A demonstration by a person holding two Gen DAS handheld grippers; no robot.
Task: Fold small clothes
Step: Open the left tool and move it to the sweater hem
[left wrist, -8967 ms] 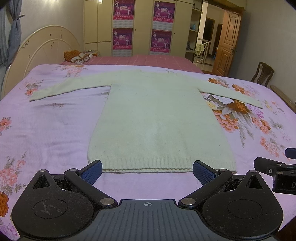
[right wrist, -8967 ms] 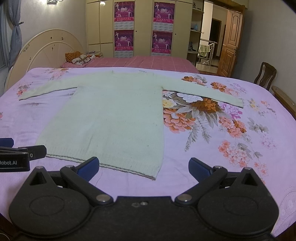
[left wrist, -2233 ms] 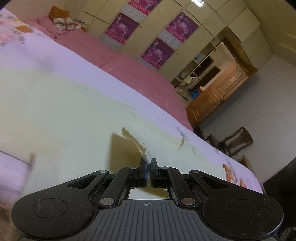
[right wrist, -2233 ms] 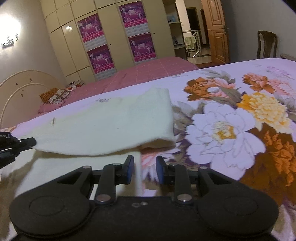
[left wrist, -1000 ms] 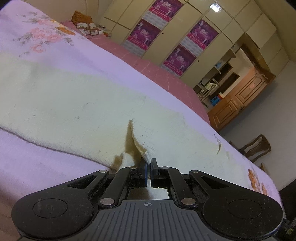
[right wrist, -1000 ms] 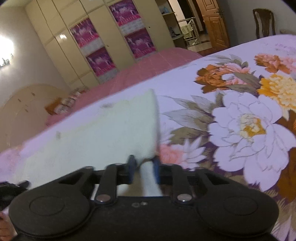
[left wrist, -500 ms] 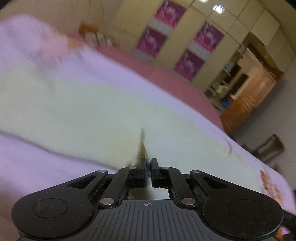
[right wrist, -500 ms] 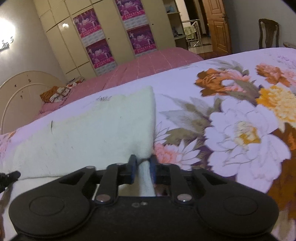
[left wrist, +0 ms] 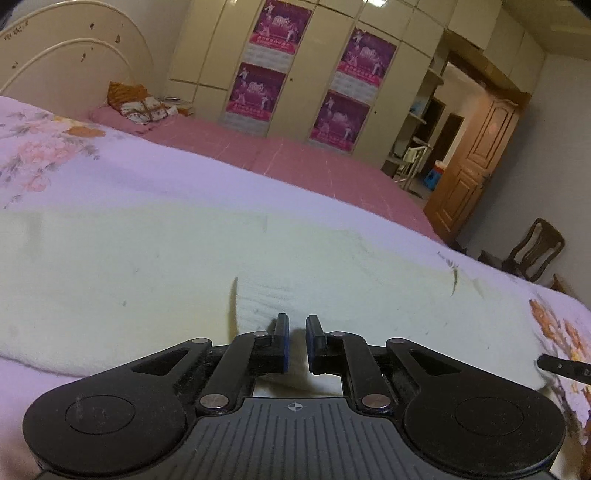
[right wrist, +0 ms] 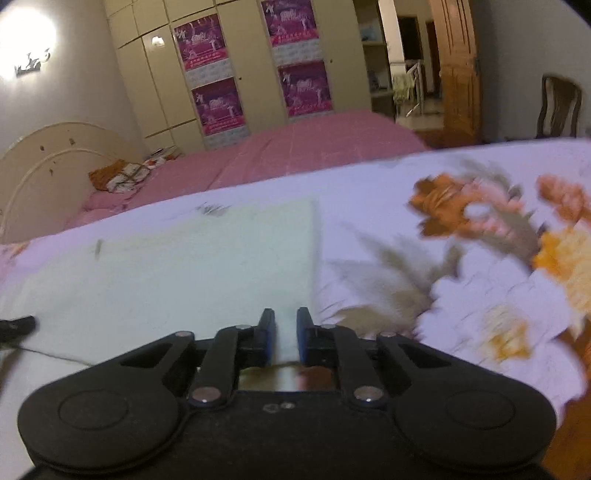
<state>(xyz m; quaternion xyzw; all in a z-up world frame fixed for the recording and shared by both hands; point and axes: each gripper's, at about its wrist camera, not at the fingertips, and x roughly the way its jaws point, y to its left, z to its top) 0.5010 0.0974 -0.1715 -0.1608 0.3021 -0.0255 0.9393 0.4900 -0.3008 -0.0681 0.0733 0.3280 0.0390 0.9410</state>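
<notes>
Sweater: lay folded on the bed.
Left gripper: fingers opening, hem freed.
Right gripper: fingers closing around the edge.
Risk: uneven pull could skew the fold.

Dim indoor lighting; wall lamp glares upper left. Right wrist view shows motion blur; fisheye distortion bends edges.

Cream sweater, lilac floral bedspread, pink blanket, purple posters
</notes>
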